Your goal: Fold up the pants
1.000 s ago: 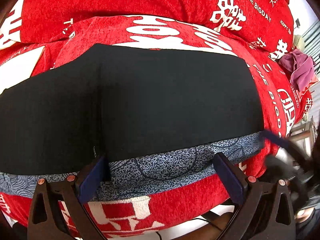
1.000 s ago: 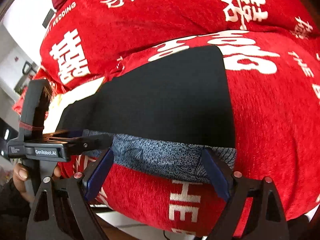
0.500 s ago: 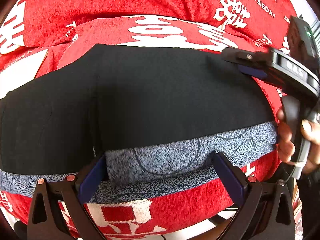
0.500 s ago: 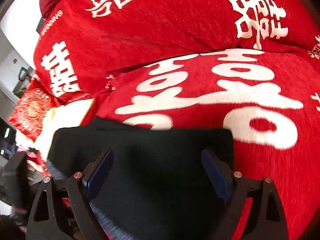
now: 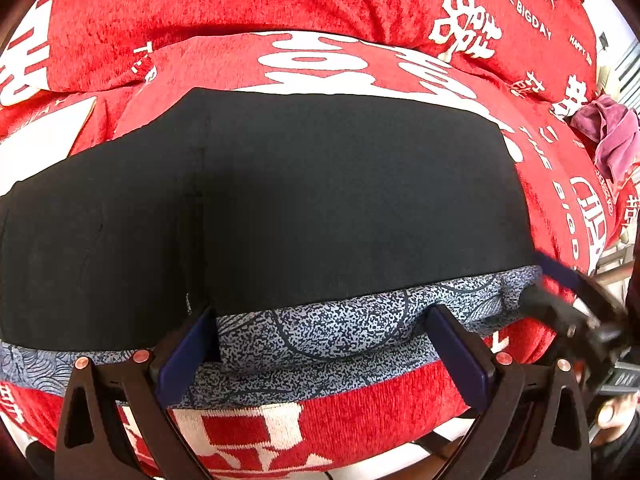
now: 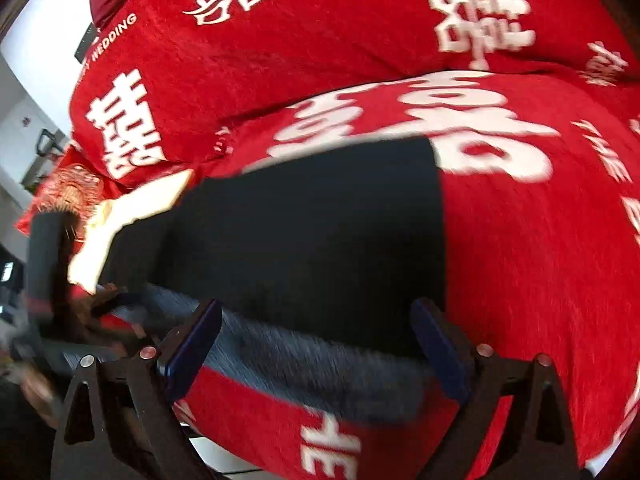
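The black pants (image 5: 320, 208) lie flat on a red sofa seat, with a blue-grey patterned band (image 5: 340, 328) along their near edge. My left gripper (image 5: 320, 344) is open, its fingers either side of the band's folded part. My right gripper (image 6: 316, 344) is open over the band at the pants' (image 6: 312, 232) right end. It also shows in the left wrist view (image 5: 576, 312), blurred, at the right edge of the pants. The left gripper appears blurred at the left of the right wrist view (image 6: 56, 280).
The red sofa cover with white lettering (image 5: 280, 8) rises behind as a backrest (image 6: 320, 32). A purple cloth (image 5: 608, 136) lies at the far right of the seat. A red patterned cushion (image 6: 68, 192) sits at the far left. The seat's front edge is just below the grippers.
My right gripper has swung back from the far edge of the pants to the near patterned band at their right end. My left gripper has stayed in place.
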Available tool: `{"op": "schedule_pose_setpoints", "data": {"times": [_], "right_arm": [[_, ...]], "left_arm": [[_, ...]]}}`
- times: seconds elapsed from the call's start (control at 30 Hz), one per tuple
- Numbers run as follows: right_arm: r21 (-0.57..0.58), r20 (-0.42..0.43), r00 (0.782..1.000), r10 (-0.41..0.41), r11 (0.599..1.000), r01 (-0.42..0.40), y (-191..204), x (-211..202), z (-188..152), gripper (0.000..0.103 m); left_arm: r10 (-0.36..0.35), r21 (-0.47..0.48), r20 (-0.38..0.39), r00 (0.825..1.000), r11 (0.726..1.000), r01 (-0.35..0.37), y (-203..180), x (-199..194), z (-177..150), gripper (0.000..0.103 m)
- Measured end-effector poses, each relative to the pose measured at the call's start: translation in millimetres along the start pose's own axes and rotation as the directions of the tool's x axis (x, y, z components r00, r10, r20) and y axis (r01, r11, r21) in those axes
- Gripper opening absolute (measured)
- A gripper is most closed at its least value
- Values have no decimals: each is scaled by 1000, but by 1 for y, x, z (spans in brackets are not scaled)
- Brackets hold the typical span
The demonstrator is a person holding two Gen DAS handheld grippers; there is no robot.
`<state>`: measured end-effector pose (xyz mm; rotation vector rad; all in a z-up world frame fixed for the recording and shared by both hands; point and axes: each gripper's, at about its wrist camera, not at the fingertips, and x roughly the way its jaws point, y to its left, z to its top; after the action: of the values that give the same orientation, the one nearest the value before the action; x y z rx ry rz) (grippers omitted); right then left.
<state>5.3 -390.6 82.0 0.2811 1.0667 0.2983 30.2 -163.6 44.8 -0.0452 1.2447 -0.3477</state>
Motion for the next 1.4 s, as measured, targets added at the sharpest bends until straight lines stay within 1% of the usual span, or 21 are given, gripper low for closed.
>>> {"op": "schedule_pose_setpoints", "data": {"times": [0.07, 0.17, 0.23, 0.27, 0.3, 0.33, 0.37, 0.43, 0.5, 0.6, 0.67, 0.73, 0.83, 0.93, 0.97, 1.0, 1.07, 1.13, 1.2, 1.33, 1.4], "right_arm": [[20, -24, 1000, -8, 1000, 8, 0, -4, -7, 96], [24, 47, 999, -6, 1000, 5, 5, -24, 2, 97], [14, 100, 995, 26, 1000, -27, 9, -31, 7, 97], [4, 91, 995, 39, 999, -40, 12, -27, 9, 98], [-3, 62, 997, 53, 999, -52, 13, -19, 10, 99], [-1, -2, 998, 68, 998, -68, 13, -4, 9, 99], [-2, -30, 998, 58, 998, -58, 14, 4, 8, 100], [-49, -28, 1000, 14, 999, -15, 21, 7, 8, 101], [-55, -20, 1000, -7, 998, 5, 28, -1, 11, 101], [-104, 23, 999, -24, 994, 27, 43, -11, 12, 101], [-154, 18, 997, -71, 985, 73, 56, -1, 13, 101], [-192, 7, 995, -100, 976, 99, 69, 14, 14, 101], [-252, -4, 991, -135, 959, 130, 96, 44, 19, 101], [-362, -52, 964, -261, 905, 225, 121, 89, 26, 103], [-417, -15, 958, -288, 872, 255, 132, 98, 27, 103], [-424, -8, 956, -294, 867, 263, 137, 100, 32, 103], [-406, -50, 947, -317, 873, 271, 142, 101, 43, 103], [-404, -10, 967, -256, 885, 231, 154, 88, 51, 103], [-465, 2, 977, -212, 865, 189, 172, 86, 57, 103], [-576, -98, 990, -104, 817, 29, 208, 105, 67, 103], [-597, -189, 982, 0, 794, -115, 231, 119, 79, 103]], "left_arm": [[-41, -49, 12, 999, 998, 42, 6, -9, 2, 103], [-78, -128, 25, 997, 989, 80, 20, -11, 5, 103], [-53, -110, -1, 999, 993, 53, 20, -3, 5, 103], [-25, -78, -3, 1000, 997, 25, 15, -2, 6, 103], [5, -48, -8, 1000, 999, -5, 10, -1, 5, 103], [19, -33, -5, 1000, 999, -19, 7, -3, 4, 103], [17, -36, 11, 1000, 999, -17, 7, -9, 2, 103], [-8, -59, 60, 998, 998, 12, 17, -26, -4, 103], [19, -89, 92, 996, 996, -11, 36, -35, -10, 103], [51, -177, 76, 996, 984, -37, 74, -30, -17, 103], [49, -269, 54, 997, 963, -33, 105, -27, -25, 103], [17, -338, 78, 997, 941, 10, 129, -33, -35, 103], [32, -390, 93, 995, 921, 7, 156, -40, -46, 103], [40, -420, 103, 994, 908, 7, 175, -47, -56, 103], [43, -424, 109, 993, 905, 7, 178, -49, -59, 103], [49, -429, 118, 992, 903, 6, 180, -53, -62, 103], [60, -447, 134, 989, 894, 6, 185, -58, -70, 103], [45, -485, 150, 988, 874, 34, 195, -59, -77, 103], [26, -541, 162, 986, 838, 67, 207, -60, -86, 103], [-9, -629, 186, 983, 767, 126, 228, -60, -100, 103], [-8, -655, 191, 981, 743, 134, 237, -60, -105, 103]]}}
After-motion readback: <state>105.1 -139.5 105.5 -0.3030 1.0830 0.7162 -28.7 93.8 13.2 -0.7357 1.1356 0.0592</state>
